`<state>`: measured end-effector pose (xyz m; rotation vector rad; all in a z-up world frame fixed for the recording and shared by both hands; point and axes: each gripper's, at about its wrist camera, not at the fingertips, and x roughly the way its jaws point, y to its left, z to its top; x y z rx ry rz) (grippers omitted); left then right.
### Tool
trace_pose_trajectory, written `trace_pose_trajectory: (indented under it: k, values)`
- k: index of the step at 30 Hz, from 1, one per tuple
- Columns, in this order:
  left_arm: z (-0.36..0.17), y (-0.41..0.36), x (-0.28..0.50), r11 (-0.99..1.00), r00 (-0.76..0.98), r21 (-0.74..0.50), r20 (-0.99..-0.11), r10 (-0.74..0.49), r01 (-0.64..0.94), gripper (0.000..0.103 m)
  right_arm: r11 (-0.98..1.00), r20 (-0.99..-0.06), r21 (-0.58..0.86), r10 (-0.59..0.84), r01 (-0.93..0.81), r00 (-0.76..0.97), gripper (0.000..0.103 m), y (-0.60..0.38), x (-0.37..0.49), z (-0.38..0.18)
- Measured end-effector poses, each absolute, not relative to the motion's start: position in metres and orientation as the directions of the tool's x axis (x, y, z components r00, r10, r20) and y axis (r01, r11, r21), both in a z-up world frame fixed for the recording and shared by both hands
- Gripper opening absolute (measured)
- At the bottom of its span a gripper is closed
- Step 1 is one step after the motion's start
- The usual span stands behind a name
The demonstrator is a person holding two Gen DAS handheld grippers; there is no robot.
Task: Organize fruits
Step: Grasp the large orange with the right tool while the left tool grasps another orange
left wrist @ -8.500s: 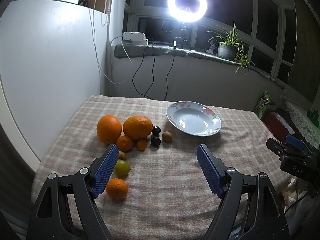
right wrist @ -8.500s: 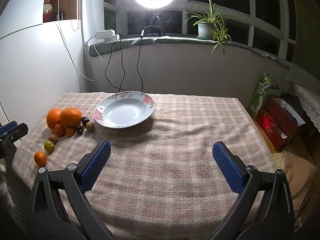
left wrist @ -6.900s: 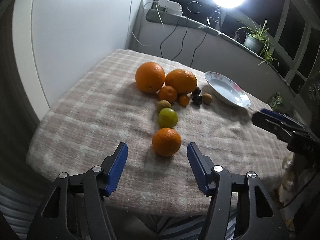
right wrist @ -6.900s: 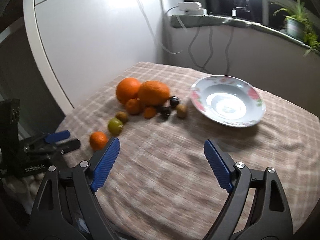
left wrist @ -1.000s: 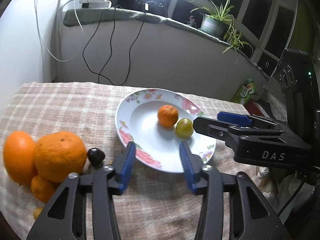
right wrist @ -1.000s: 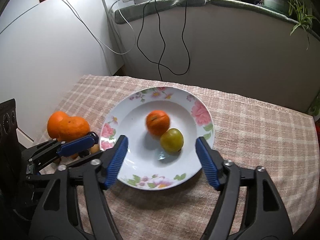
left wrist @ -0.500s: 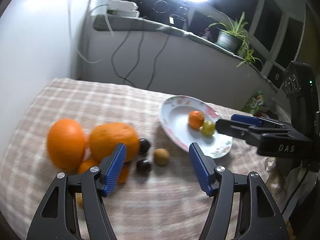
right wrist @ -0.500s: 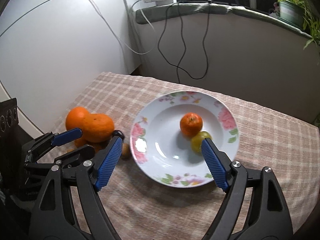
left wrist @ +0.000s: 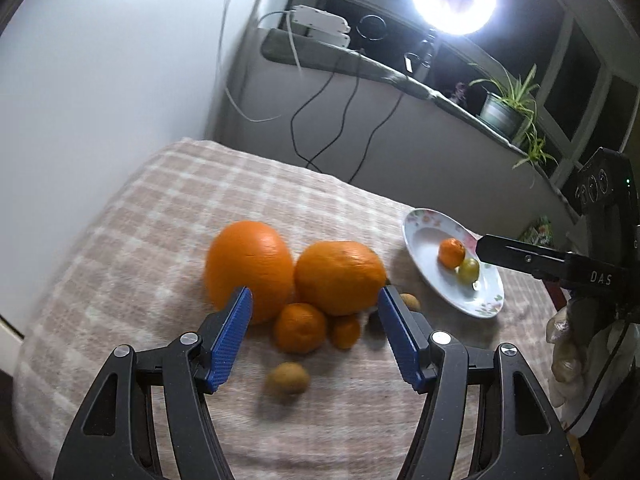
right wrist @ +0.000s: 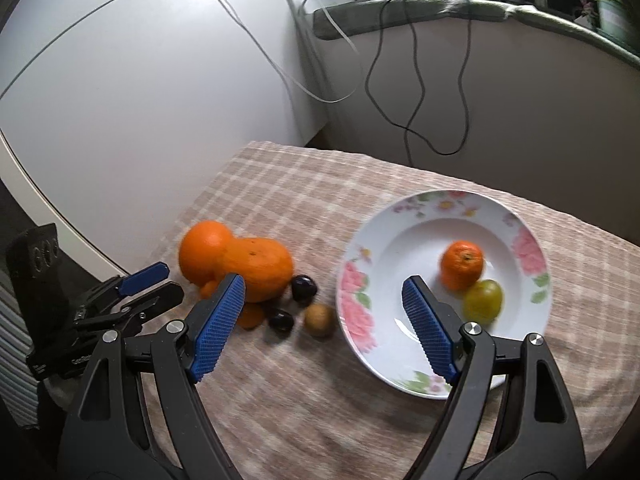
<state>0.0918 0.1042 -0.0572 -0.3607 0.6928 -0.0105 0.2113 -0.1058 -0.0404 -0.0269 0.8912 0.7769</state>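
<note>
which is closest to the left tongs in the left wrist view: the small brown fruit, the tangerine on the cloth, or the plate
1. Small brown fruit, on the cloth between the open left tongs.
2. Tangerine, just beyond, centre.
3. Plate, far right.

From my left wrist view I read "DAS" in pale capitals on the black body of the right gripper [left wrist: 496,249], off to the right of my blue fingers [left wrist: 232,336]. Small lettering on the left gripper [right wrist: 150,284] is too blurred to read.
</note>
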Motion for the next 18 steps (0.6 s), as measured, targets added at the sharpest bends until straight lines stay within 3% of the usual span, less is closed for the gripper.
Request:
trace_pose_trajectory:
  k: [18]
  values:
    - [-0.064,0.082,0.108,0.919,0.751,-0.392,-0.616,-0.239,-0.029,0.063,0.617,-0.706,0.513,0.699,-0.597,0.115,0.084,-0.042,0.232,-0.059]
